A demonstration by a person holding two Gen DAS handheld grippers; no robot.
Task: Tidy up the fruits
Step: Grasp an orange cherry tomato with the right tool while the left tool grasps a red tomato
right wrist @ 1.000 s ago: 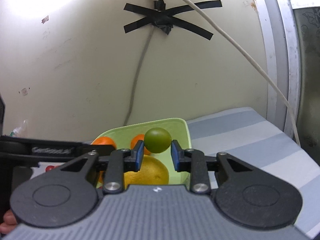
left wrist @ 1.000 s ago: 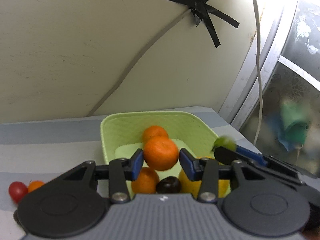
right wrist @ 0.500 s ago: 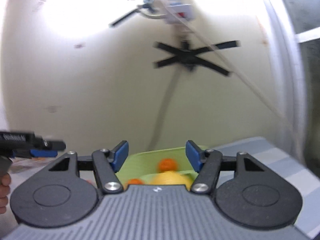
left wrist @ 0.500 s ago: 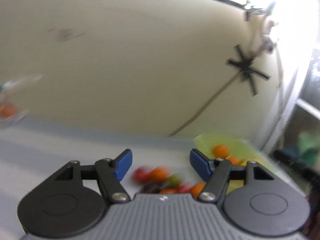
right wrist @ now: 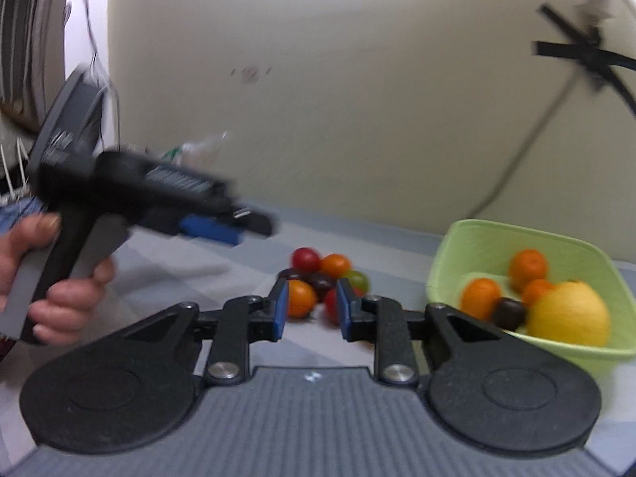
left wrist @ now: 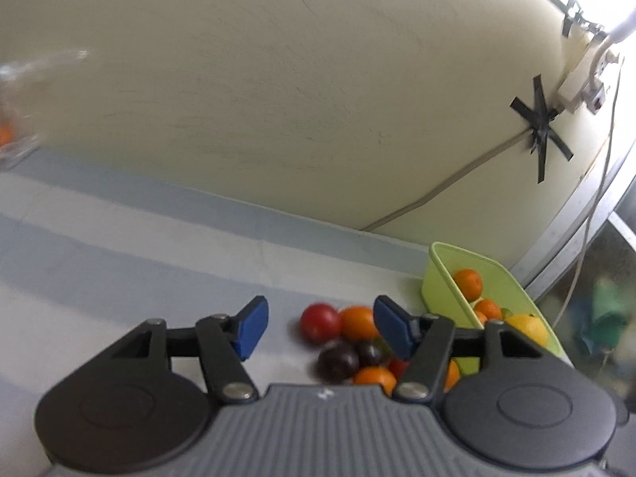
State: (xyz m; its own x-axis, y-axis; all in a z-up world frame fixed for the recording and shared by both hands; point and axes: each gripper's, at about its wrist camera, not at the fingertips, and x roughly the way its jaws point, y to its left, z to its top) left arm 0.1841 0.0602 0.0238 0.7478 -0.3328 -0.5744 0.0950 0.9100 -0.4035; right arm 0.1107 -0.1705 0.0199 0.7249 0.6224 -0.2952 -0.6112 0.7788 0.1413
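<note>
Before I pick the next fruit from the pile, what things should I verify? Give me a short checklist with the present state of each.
1. Left gripper empty: ok, its jaws are closing with nothing between them.
2. Right gripper empty: ok.
3. Right jaws wide enough for a fruit: not ok, they are shut.
4. Loose fruits there to pick: ok, a small pile lies on the table.
5. Green basket has free room: ok.
</note>
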